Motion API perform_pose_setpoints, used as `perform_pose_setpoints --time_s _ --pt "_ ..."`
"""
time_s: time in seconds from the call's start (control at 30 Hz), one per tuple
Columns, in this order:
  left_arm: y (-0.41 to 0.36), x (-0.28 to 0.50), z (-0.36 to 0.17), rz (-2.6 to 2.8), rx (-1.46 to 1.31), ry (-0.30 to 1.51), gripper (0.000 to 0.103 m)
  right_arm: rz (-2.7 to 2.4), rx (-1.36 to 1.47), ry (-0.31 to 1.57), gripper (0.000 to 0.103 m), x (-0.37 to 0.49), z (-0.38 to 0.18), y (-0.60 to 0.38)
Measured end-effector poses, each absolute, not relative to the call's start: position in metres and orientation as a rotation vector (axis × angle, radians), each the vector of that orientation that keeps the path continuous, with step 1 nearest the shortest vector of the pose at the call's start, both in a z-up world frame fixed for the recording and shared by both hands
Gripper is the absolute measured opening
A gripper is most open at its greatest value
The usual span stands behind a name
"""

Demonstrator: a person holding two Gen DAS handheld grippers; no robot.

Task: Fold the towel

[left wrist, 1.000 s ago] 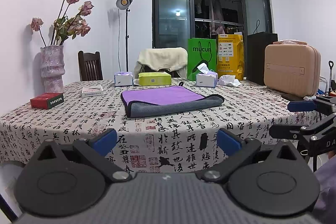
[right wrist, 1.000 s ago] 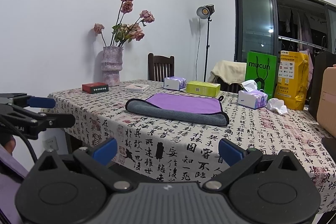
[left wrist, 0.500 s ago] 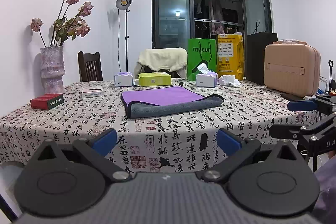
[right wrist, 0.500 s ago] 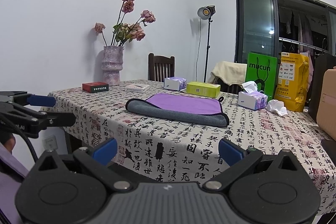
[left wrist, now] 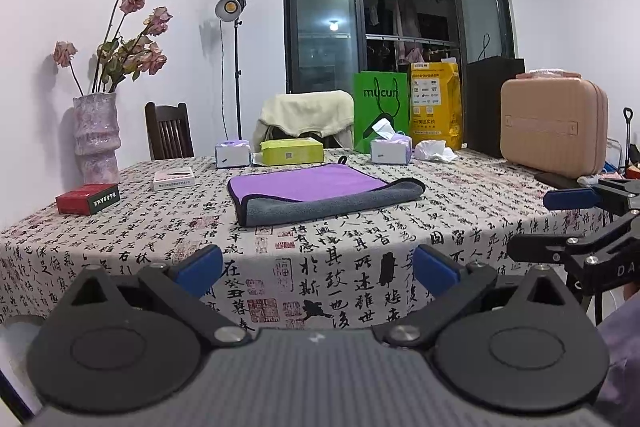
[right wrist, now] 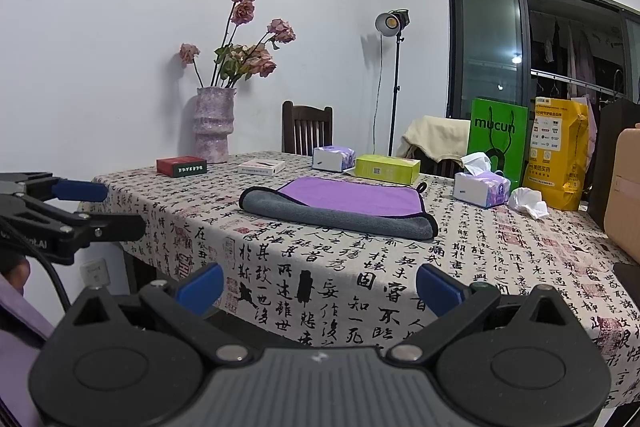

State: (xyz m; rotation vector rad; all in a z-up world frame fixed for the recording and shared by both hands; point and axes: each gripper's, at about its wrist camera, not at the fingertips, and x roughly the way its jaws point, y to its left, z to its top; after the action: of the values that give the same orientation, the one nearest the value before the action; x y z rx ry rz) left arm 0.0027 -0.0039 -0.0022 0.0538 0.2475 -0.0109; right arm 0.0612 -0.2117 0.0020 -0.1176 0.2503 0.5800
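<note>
A towel (left wrist: 320, 193), purple on top with a grey underside and dark trim, lies folded flat in the middle of the table (left wrist: 140, 239); the grey fold edge faces me. It also shows in the right wrist view (right wrist: 340, 205). My left gripper (left wrist: 318, 269) is open and empty, held off the table's near edge, well short of the towel. My right gripper (right wrist: 320, 285) is open and empty, also short of the table edge. Each gripper shows in the other's view, the right one (left wrist: 576, 219) and the left one (right wrist: 80, 207).
Along the table's far side stand a vase of dried roses (left wrist: 96, 135), a red box (left wrist: 88, 199), a white box (left wrist: 174, 179), tissue boxes (left wrist: 390, 149), a green box (left wrist: 292, 151), shopping bags (left wrist: 380, 107) and a pink suitcase (left wrist: 554, 125). Chairs and a lamp stand behind.
</note>
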Motion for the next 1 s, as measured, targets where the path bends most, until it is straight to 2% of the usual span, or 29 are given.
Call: perform_pose_setpoints --time_s 0.53,1.0 --pt "0.0 0.037 -0.023 0.032 0.058 0.378 0.103 0.517 -0.049 0.303 0.103 0.096 -0.014 -0.22" --pt "0.008 0.104 -0.026 0.1 0.048 0.454 0.103 0.498 -0.034 0.372 0.103 0.161 -0.025 -0.222"
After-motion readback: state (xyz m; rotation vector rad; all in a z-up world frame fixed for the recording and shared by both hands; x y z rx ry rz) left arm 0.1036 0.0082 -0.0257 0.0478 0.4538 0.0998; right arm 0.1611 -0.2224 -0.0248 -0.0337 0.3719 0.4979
